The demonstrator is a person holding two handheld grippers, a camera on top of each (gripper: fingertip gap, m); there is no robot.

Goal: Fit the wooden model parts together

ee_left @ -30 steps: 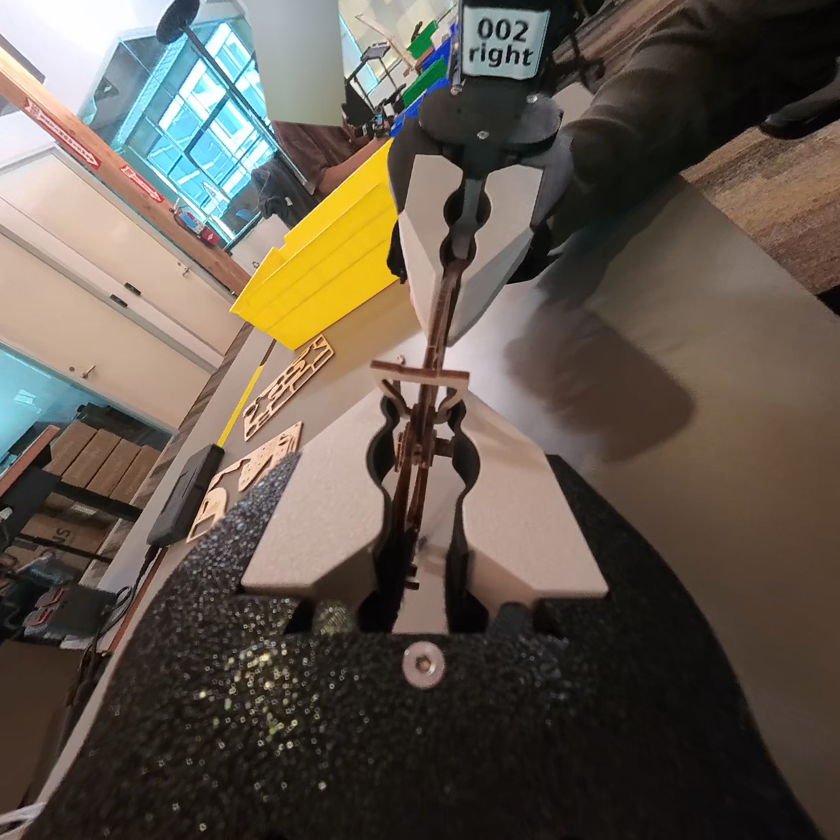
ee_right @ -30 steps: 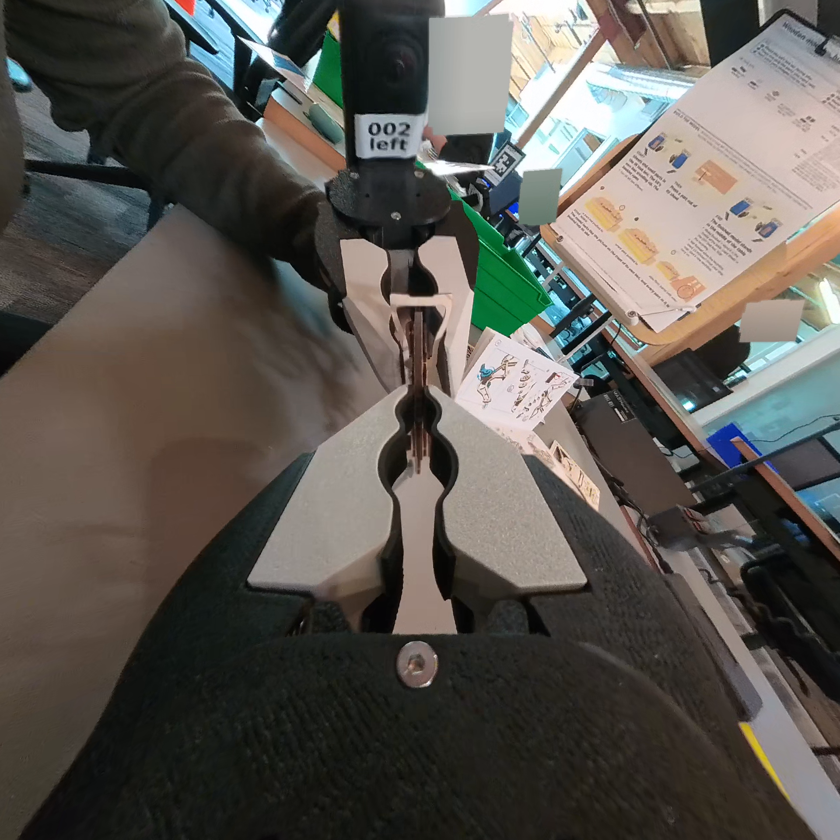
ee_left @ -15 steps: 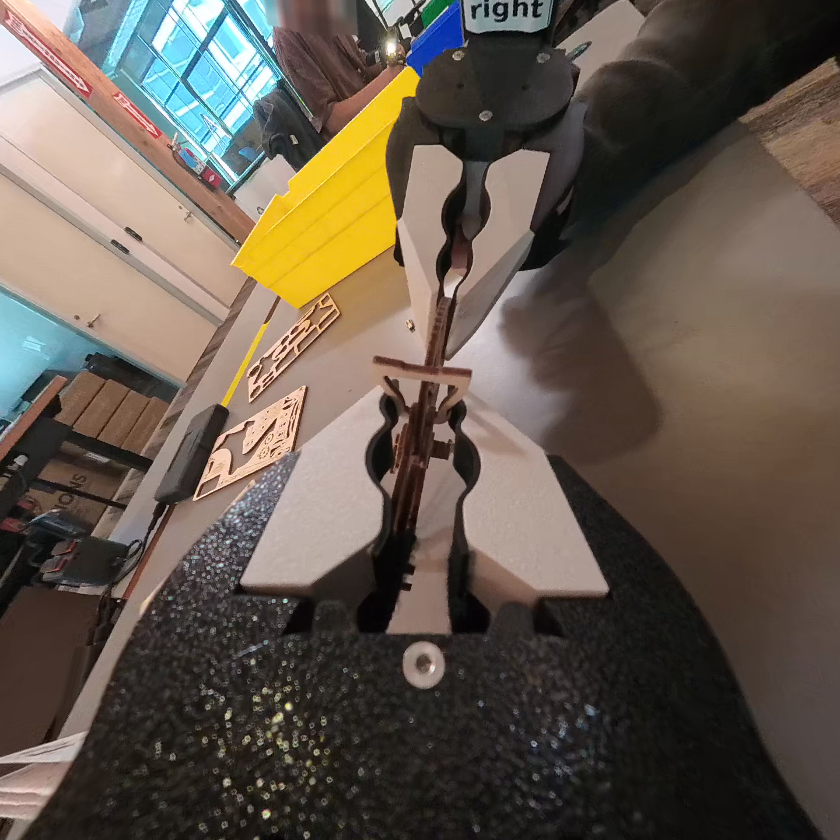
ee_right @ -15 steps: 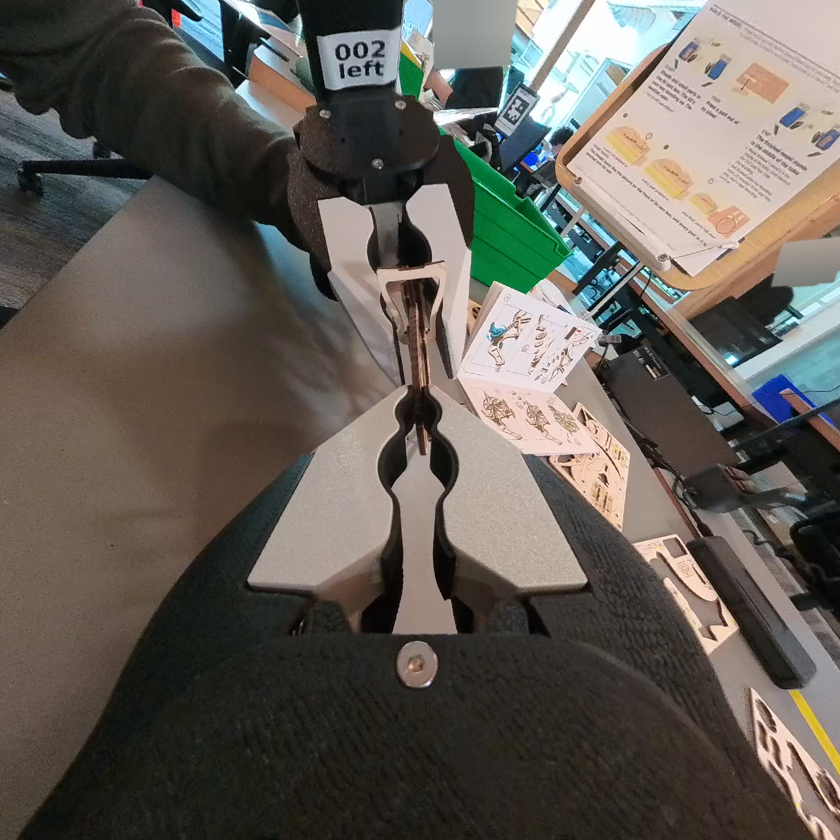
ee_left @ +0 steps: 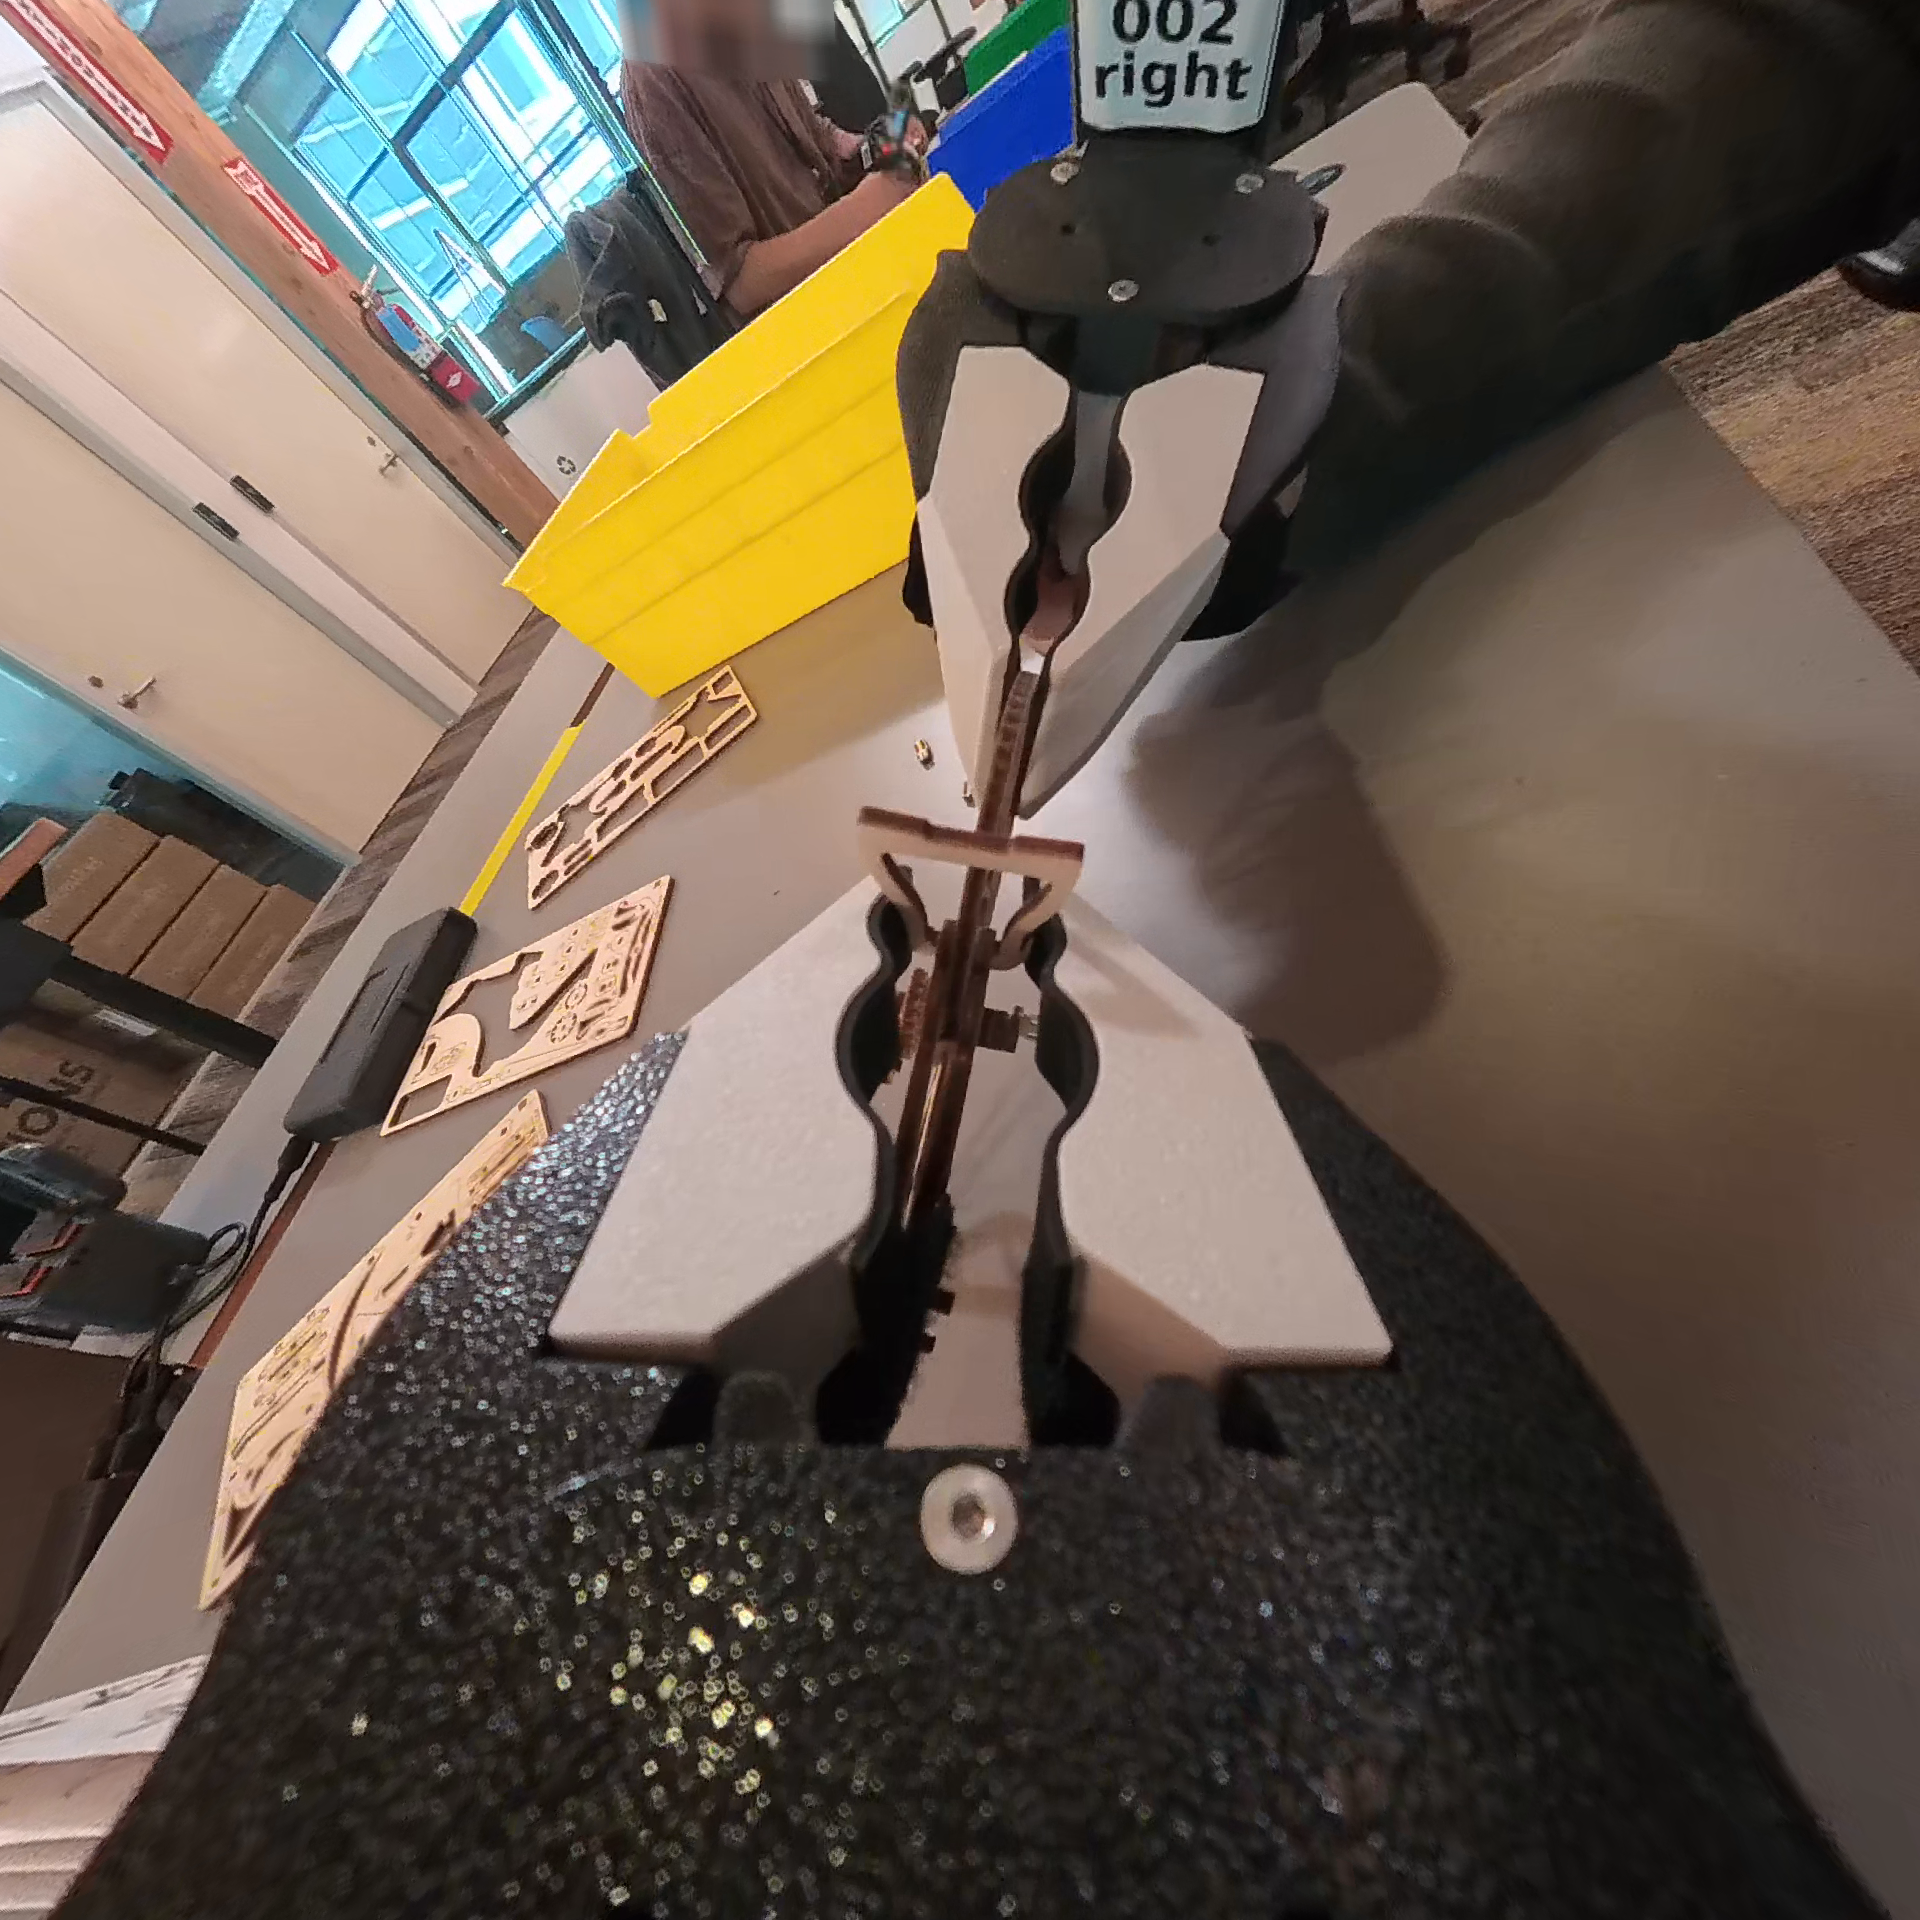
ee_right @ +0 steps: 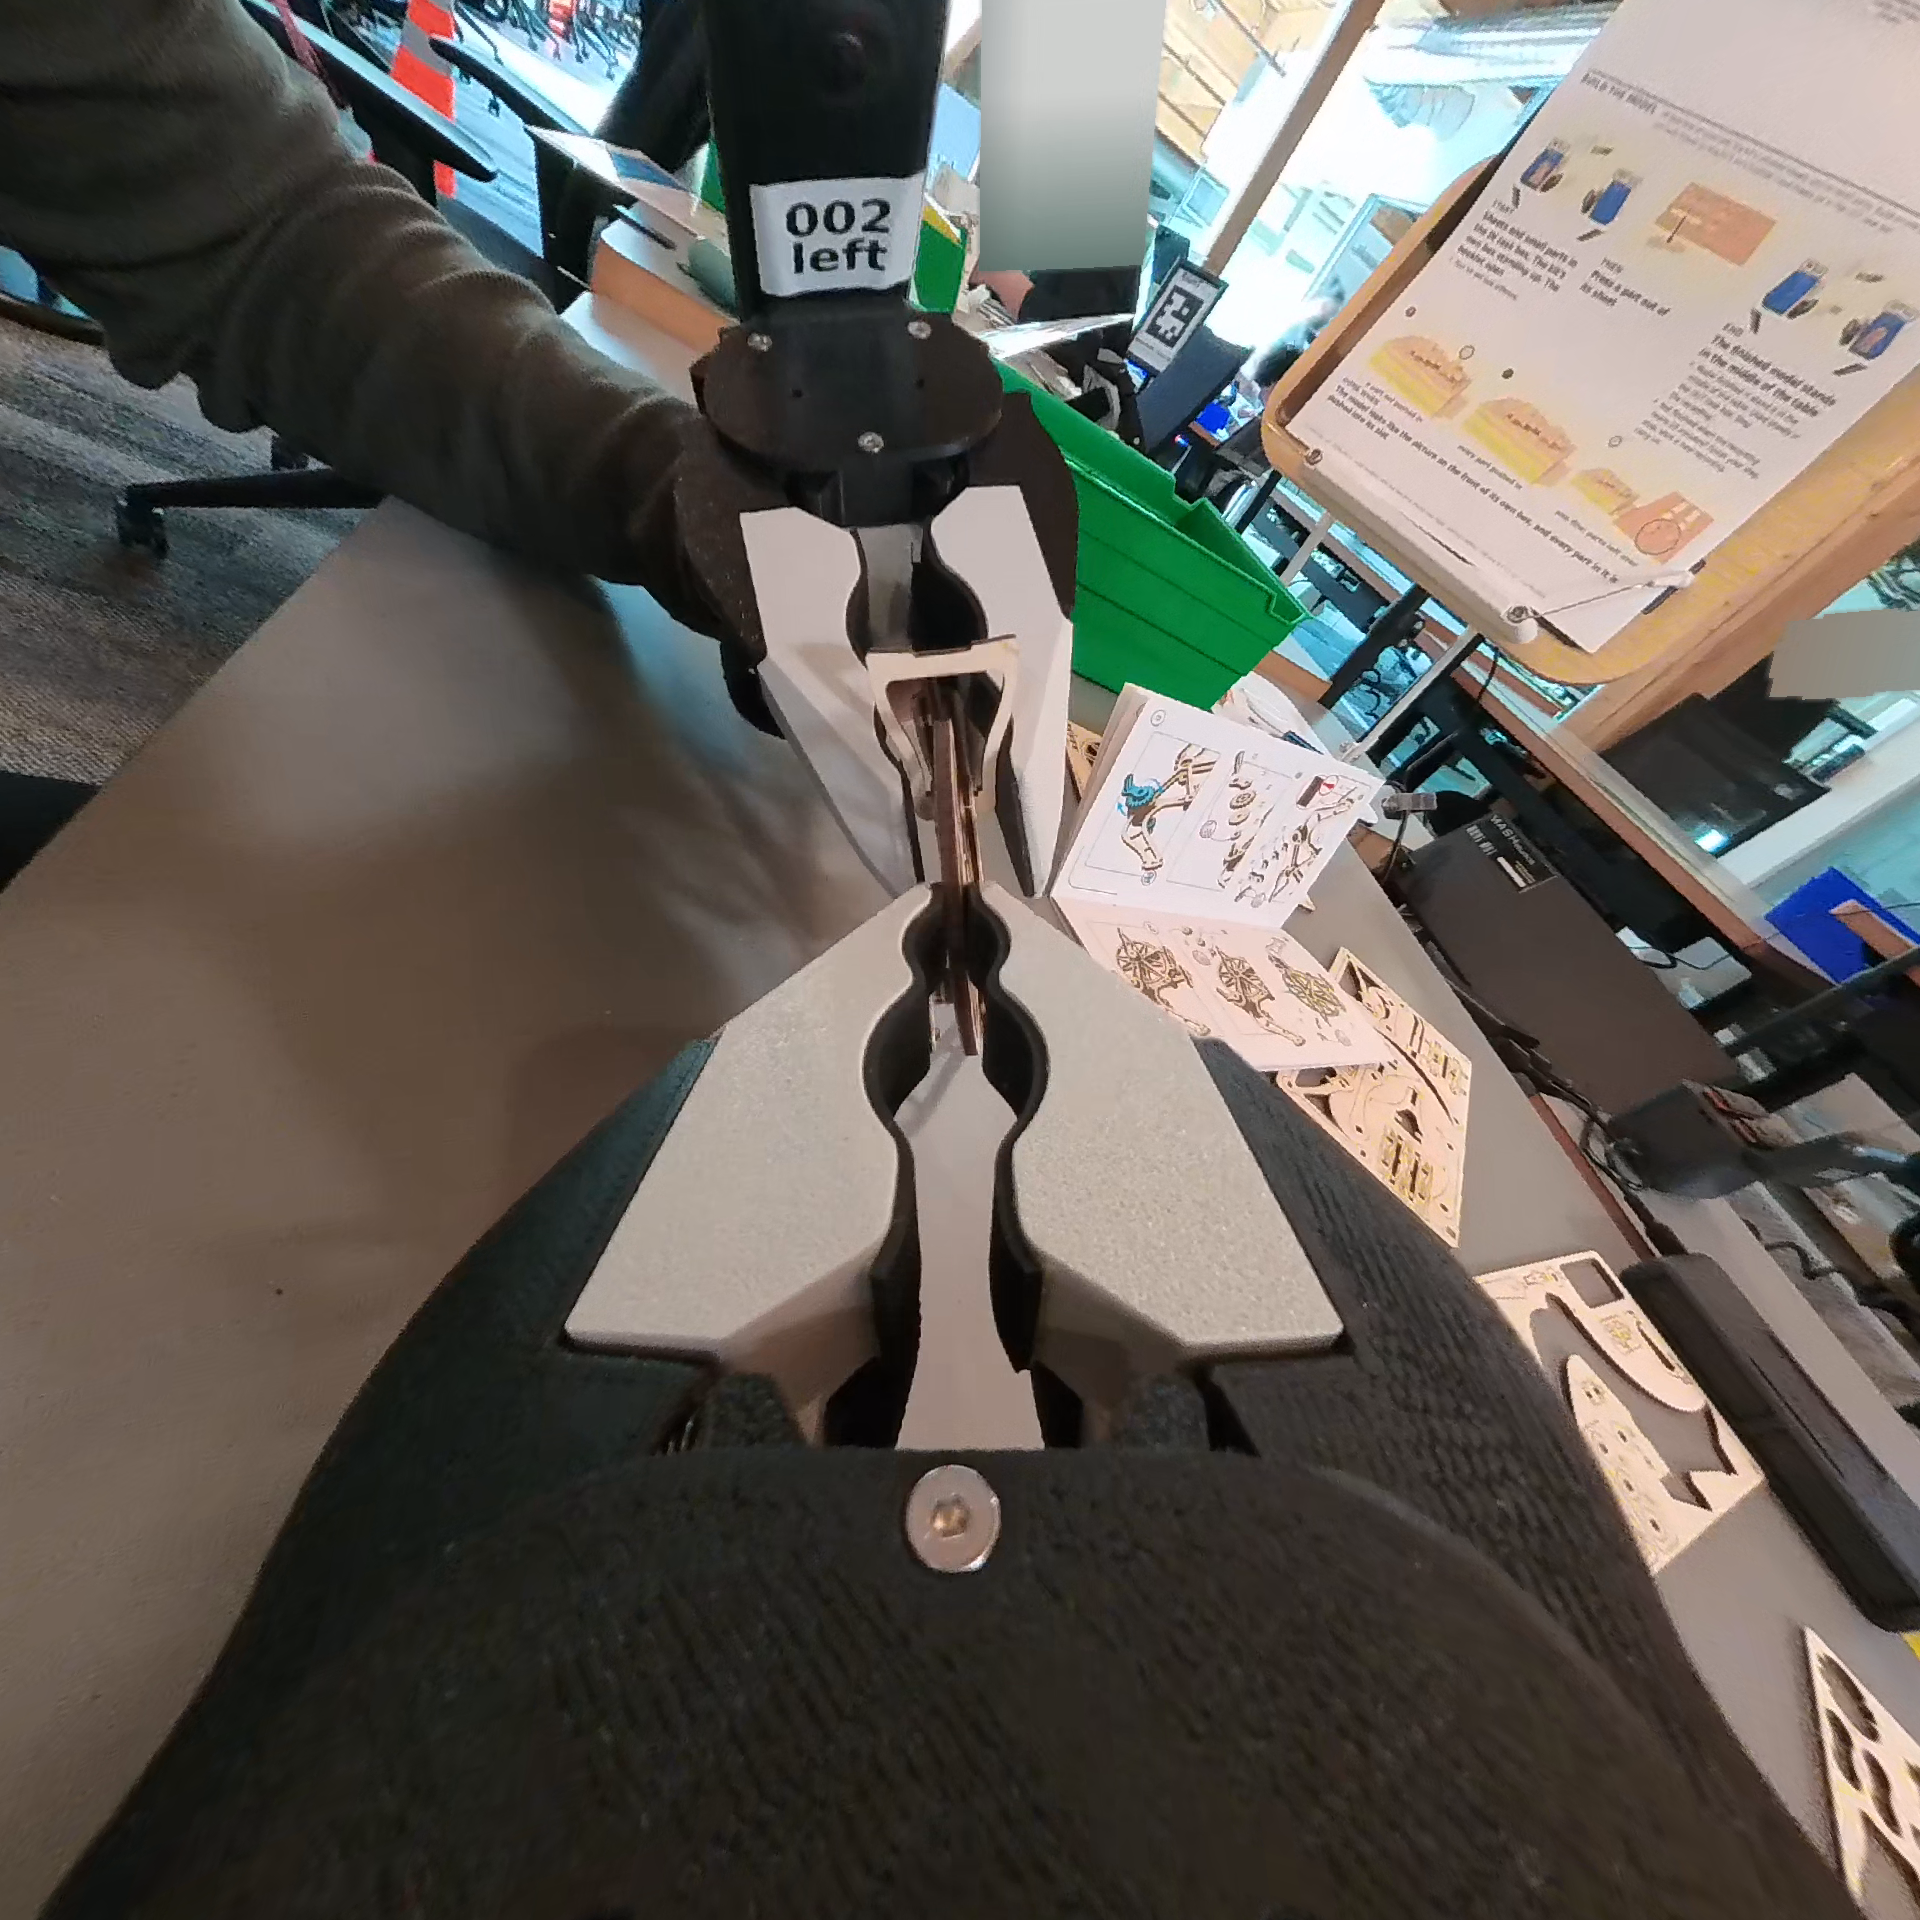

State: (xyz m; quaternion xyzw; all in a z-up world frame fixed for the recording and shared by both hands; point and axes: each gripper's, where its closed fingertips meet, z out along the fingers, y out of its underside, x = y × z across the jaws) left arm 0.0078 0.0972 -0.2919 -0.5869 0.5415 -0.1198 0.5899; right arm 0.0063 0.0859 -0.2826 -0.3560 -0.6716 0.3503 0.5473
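Observation:
My left gripper [ee_left: 966, 920] is shut on a wooden model assembly [ee_left: 951, 1029], thin brown plates seen edge-on with a pale cross piece [ee_left: 966, 844] at my fingertips. My right gripper [ee_left: 1010, 748] faces it from above, shut on a thin wooden part [ee_left: 1003, 769] that meets the assembly at the cross piece. In the right wrist view my right gripper [ee_right: 958, 899] clamps the thin part [ee_right: 961, 987] edge-on. The left gripper [ee_right: 961, 842] stands opposite, almost tip to tip, with the pale cross piece [ee_right: 940, 665] between its fingers. Both are held above the grey table [ee_left: 1558, 935].
A yellow bin [ee_left: 748, 520], punched wooden sheets [ee_left: 540, 1018] and a black box [ee_left: 374, 1029] lie to the left. A green bin [ee_right: 1153, 582], an instruction booklet [ee_right: 1216, 821], more sheets [ee_right: 1392, 1101] and an instruction board [ee_right: 1621, 312] stand on the other side. A person [ee_left: 727, 156] stands behind the bin. The grippers are tip to tip, or close to it.
Both grippers have tilted together, so more of the table and the sheets shows. Both stay shut and the held parts stay in contact.

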